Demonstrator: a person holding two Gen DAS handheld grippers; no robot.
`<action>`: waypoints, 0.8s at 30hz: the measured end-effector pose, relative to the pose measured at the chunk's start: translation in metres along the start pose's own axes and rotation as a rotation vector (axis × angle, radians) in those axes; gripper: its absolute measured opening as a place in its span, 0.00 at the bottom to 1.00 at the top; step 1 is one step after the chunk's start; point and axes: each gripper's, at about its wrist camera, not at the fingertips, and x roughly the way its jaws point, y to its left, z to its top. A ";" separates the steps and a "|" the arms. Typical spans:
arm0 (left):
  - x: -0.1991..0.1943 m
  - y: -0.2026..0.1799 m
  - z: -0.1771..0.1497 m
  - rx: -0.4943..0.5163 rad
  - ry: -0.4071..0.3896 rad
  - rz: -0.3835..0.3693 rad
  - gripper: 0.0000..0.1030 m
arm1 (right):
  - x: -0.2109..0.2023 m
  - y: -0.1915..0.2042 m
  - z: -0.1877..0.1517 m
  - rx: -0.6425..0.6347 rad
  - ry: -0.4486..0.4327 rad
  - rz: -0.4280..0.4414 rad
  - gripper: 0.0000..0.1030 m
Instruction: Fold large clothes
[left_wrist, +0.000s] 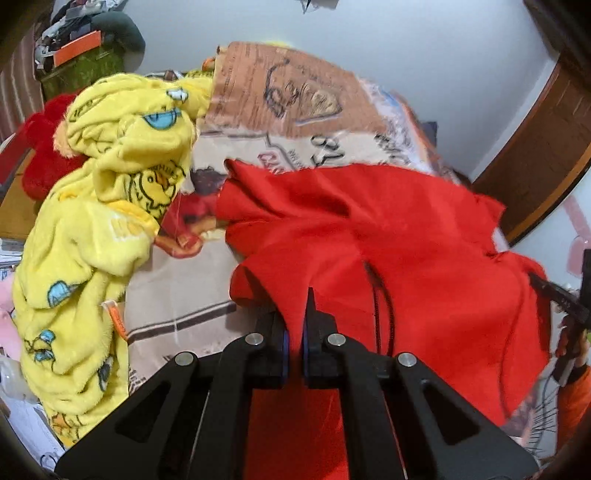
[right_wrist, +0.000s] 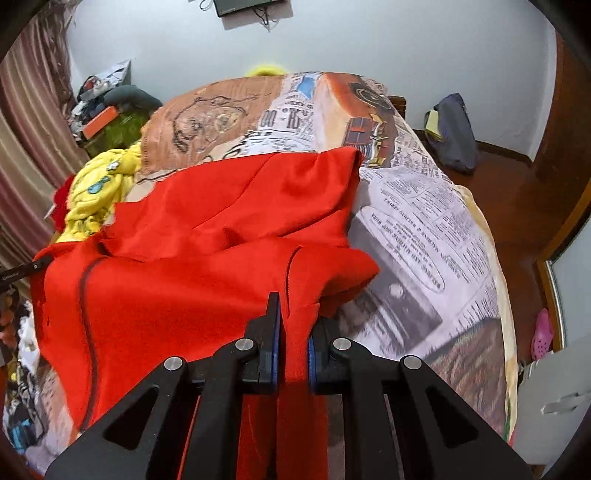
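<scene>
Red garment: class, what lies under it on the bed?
Under the red garment lies the printed bedspread, showing newspaper text and a truck picture around it. The part beneath the cloth is covered, so anything there cannot be seen. A yellow fleece garment lies beside it.

A plain bright red garment (left_wrist: 388, 236) is lying across a bedspread (right_wrist: 424, 221) that is showing a newspaper print: black type on white, tan and orange panels, brown line drawings and an orange vintage car. A fluffy yellow robe (left_wrist: 96, 229) is showing black-outlined ducks and pale blue patches. Black grippers (left_wrist: 294, 325) with blue pads are framing the red cloth. The wall (right_wrist: 406, 44) is looking pale blue-white. A curtain (right_wrist: 26, 155) is showing pink and beige stripes. A pink shoe (right_wrist: 542, 334) is sitting on a reddish-brown floor (right_wrist: 517, 206).
</scene>
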 end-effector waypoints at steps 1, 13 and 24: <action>0.008 -0.002 -0.003 0.001 0.022 0.011 0.05 | 0.009 0.001 -0.001 0.000 0.017 -0.004 0.10; 0.043 0.011 -0.034 0.037 0.215 0.048 0.54 | -0.001 -0.010 -0.017 -0.028 0.113 -0.097 0.50; 0.024 0.031 -0.084 -0.050 0.352 -0.031 0.56 | -0.017 -0.030 -0.064 0.072 0.199 -0.048 0.57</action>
